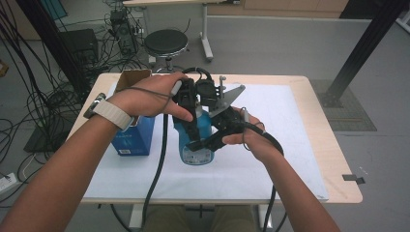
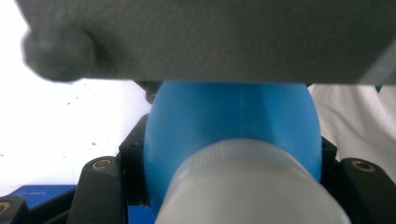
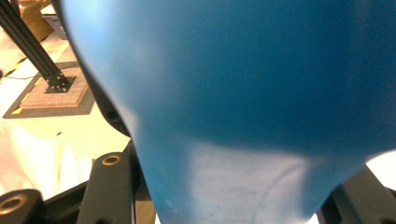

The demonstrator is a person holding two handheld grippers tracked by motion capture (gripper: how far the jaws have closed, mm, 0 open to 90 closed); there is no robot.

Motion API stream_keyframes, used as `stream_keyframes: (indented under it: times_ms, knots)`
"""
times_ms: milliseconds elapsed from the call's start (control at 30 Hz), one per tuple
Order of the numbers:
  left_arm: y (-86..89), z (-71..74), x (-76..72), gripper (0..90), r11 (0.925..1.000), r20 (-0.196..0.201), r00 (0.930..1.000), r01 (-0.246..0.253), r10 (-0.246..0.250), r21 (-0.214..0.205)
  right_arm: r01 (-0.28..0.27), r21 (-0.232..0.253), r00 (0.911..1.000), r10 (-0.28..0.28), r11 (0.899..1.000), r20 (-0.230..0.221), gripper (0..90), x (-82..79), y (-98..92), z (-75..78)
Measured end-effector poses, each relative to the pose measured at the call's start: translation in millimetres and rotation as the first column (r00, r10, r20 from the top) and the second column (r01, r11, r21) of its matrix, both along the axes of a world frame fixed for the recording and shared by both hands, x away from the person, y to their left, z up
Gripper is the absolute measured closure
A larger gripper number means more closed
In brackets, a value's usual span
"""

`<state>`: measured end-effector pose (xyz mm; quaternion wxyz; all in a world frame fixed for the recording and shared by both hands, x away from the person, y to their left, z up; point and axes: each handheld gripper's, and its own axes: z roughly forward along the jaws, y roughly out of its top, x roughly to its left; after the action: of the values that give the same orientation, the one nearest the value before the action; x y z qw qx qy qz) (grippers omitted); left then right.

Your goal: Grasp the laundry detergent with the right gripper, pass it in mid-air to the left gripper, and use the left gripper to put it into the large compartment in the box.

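On the left part of the pale wooden surface point(image 1: 316, 145), which was covered by a white sheet point(image 1: 270, 145), stood a blue cardboard box point(image 1: 133, 137) with its brown flaps open. A person's left forearm, wearing a pale strapped wristwatch point(image 1: 109, 113), reached in over that box. Left claw point(image 1: 193, 130) came down from above onto the blue plastic bottle point(image 1: 196, 145); in the left gripper view its black jaws sat clamped at either side of the bottle's point(image 2: 233, 126) upper part, with the whitish ribbed cap point(image 2: 252, 186) close to the lens. A grey plate of the other gripper crossed the top of that view.

Bottle stood upright near the middle of the sheet, just right of the box. Right claw point(image 1: 208, 142) came in from the right at a slant and was clamped on the bottle's body; in the right gripper view the blue wall point(image 3: 243, 93) pressed between the two black jaws. Black cables trailed from both grippers toward the near edge. Beyond the surface, a black round stool point(image 1: 166, 43) stood on the grey floor.
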<state>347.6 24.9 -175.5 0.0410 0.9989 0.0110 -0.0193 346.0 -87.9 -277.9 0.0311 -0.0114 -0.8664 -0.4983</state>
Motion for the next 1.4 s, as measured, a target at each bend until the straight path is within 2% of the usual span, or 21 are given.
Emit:
stream_keyframes:
  times_ms: [767,800,833,900,967,1000,1067,1100,1400]
  knots:
    - [-0.5,1.3,-1.2,38.0,0.9999,0.002,0.9999,-0.010,0.010,-0.014,-0.002,-0.005,1.0000,0.002,1.000,-0.001,43.4,-1.0,-2.3,1.6]
    - [-0.5,1.5,-1.0,38.0,0.9999,0.002,1.0000,-0.005,0.005,-0.010,-0.007,-0.002,0.9998,0.007,1.000,-0.018,43.4,-1.7,-2.4,2.0]
    - [-0.6,1.7,-1.0,37.9,1.0000,0.003,1.0000,-0.005,0.005,-0.008,-0.003,-0.008,1.0000,0.003,1.000,-0.001,43.4,-0.9,-2.4,2.1]
    - [-0.3,1.2,-0.8,37.9,0.9998,0.003,0.9999,-0.011,0.011,-0.016,-0.004,-0.008,1.0000,0.004,1.000,-0.001,43.4,-0.7,-2.3,2.1]
    - [-0.3,1.4,-0.6,37.9,0.9999,0.000,0.9999,-0.011,0.011,-0.013,-0.008,-0.002,0.9998,0.007,1.000,-0.019,43.4,-1.6,-2.3,2.2]
    - [-0.2,1.3,-0.6,37.9,0.9998,-0.003,0.9999,-0.015,0.014,-0.013,-0.005,-0.006,1.0000,0.005,1.000,-0.004,43.4,-0.7,-2.3,1.9]
    - [-0.5,1.4,-0.8,37.9,0.9998,0.000,0.9999,-0.013,0.013,-0.013,-0.005,-0.004,1.0000,0.005,1.000,-0.005,43.4,-0.7,-2.3,1.7]
    - [-0.4,1.5,-0.8,37.9,0.9998,0.002,0.9999,-0.012,0.012,-0.015,-0.008,0.000,0.9998,0.008,1.000,-0.020,43.4,-1.6,-2.5,1.9]
    - [-0.8,1.7,-1.0,37.9,0.9998,0.000,0.9999,-0.013,0.013,-0.015,-0.008,0.000,0.9998,0.008,1.000,-0.019,43.4,-1.8,-3.5,1.9]
